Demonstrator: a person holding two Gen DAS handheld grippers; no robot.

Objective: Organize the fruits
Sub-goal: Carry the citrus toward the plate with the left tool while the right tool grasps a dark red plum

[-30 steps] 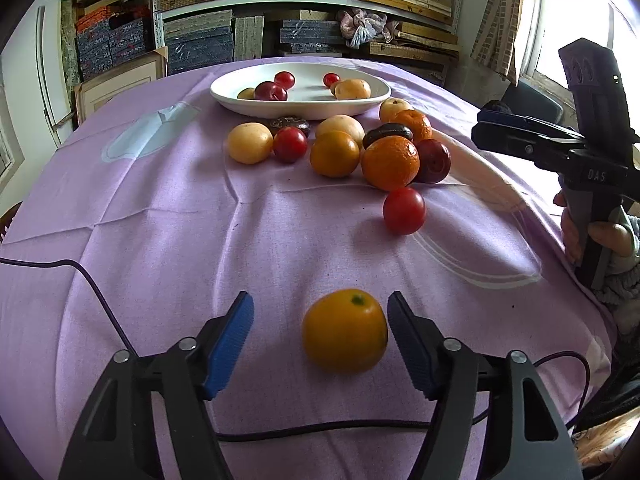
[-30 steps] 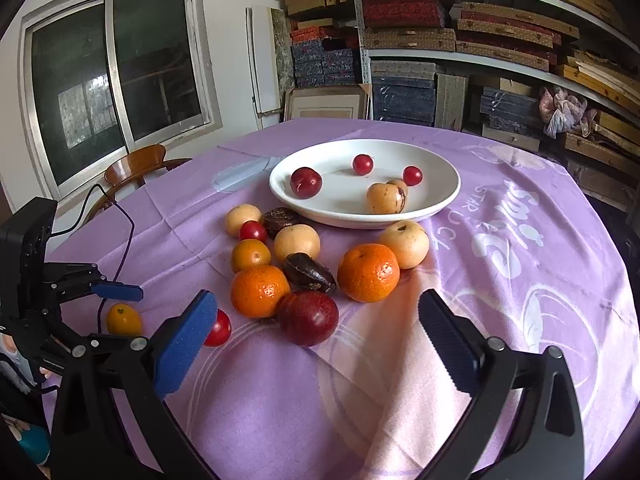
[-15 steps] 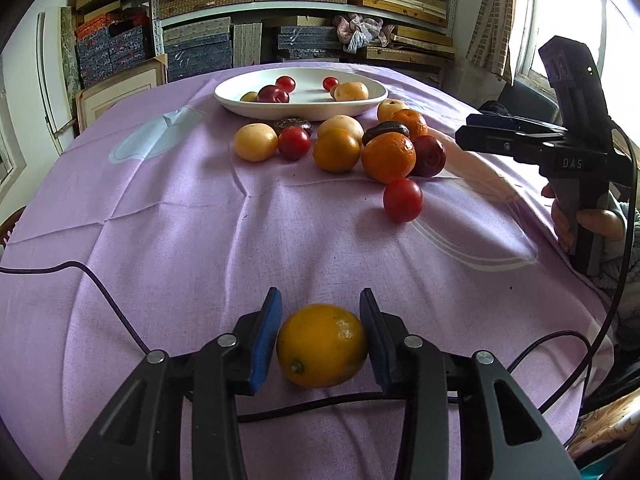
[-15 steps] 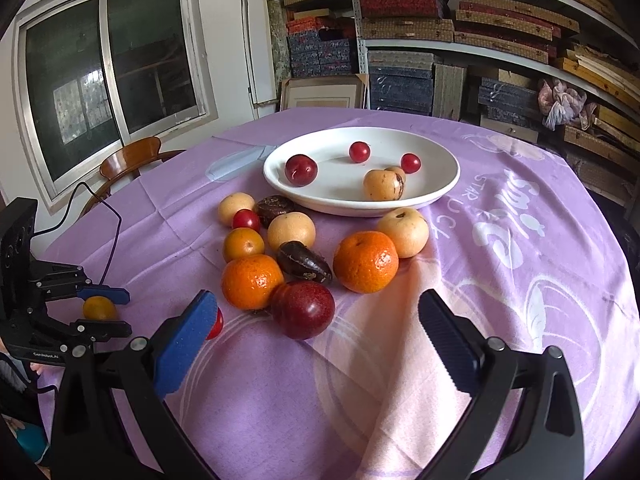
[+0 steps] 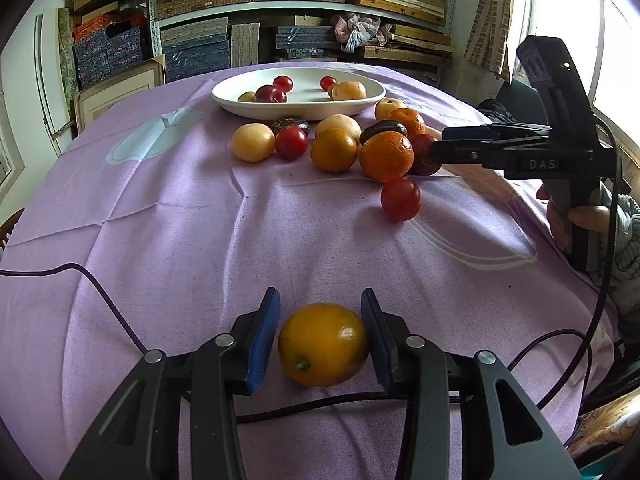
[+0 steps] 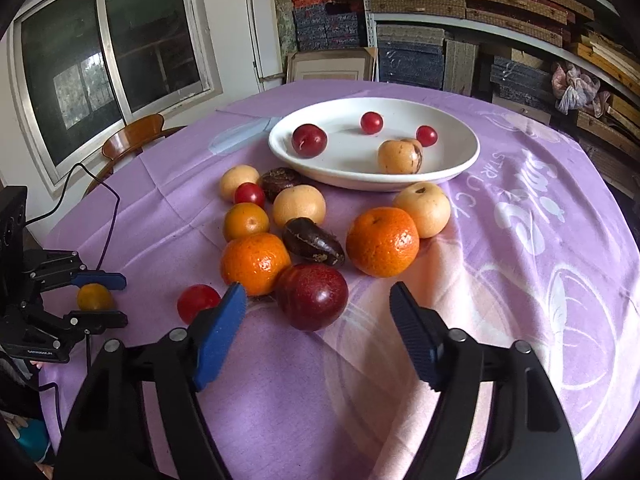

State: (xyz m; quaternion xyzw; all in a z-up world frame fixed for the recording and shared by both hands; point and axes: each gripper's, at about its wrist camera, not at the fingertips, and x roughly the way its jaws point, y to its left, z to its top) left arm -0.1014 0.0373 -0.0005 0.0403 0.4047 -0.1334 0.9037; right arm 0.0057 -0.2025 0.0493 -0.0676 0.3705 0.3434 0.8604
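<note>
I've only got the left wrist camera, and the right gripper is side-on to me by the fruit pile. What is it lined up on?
Observer: In the right wrist view, the dark red plum lies between the fingertips of the right gripper. The jaws are closing and neither pad touches it yet.
Operator: Is the plum centred?
Observer: No, it sits nearer the finger with the bright blue pad.
Operator: Anything crowding that finger?
Observer: A small red fruit lies just outside it on the cloth.
</note>
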